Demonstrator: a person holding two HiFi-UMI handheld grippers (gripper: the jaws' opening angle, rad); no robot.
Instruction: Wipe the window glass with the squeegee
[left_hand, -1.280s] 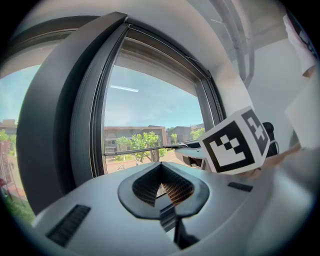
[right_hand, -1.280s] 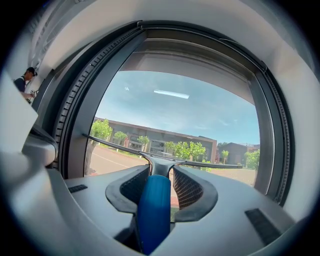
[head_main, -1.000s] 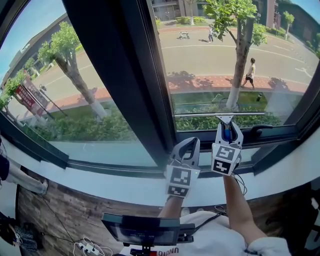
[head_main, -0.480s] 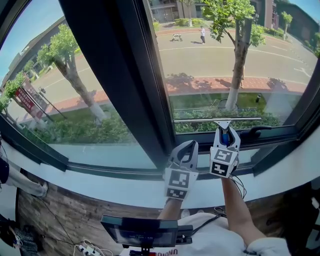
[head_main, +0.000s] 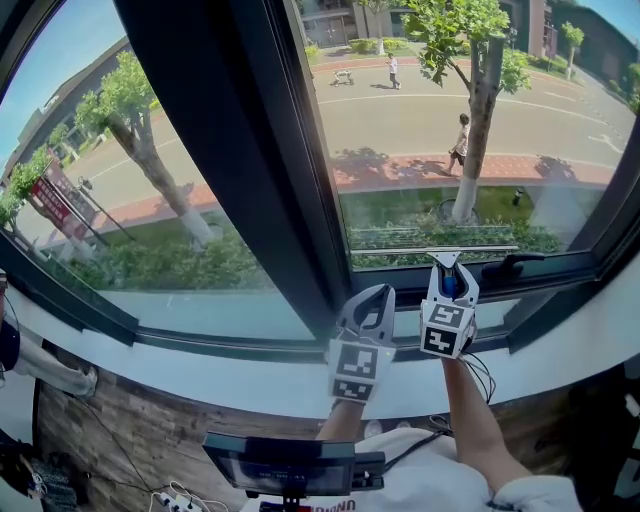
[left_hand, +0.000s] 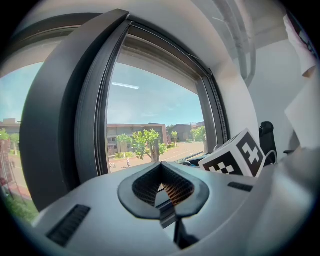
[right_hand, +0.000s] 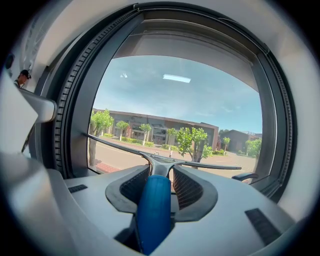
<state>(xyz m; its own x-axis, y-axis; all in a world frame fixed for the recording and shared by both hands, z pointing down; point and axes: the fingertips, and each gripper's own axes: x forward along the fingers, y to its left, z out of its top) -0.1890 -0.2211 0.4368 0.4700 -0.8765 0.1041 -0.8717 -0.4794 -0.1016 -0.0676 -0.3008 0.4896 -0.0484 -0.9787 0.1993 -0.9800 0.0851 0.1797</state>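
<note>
While looking down at the window glass, note left gripper empty, right gripper gripping the squeegee.
Left jaws pressed together beside the dark frame; right jaws clamped on the blue handle, blade level against the bottom of the right pane, above the black latch.

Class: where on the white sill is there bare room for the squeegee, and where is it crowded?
Bare: the sill left of the left gripper, and right of the right gripper. Crowded: the middle, around both grippers.
</note>
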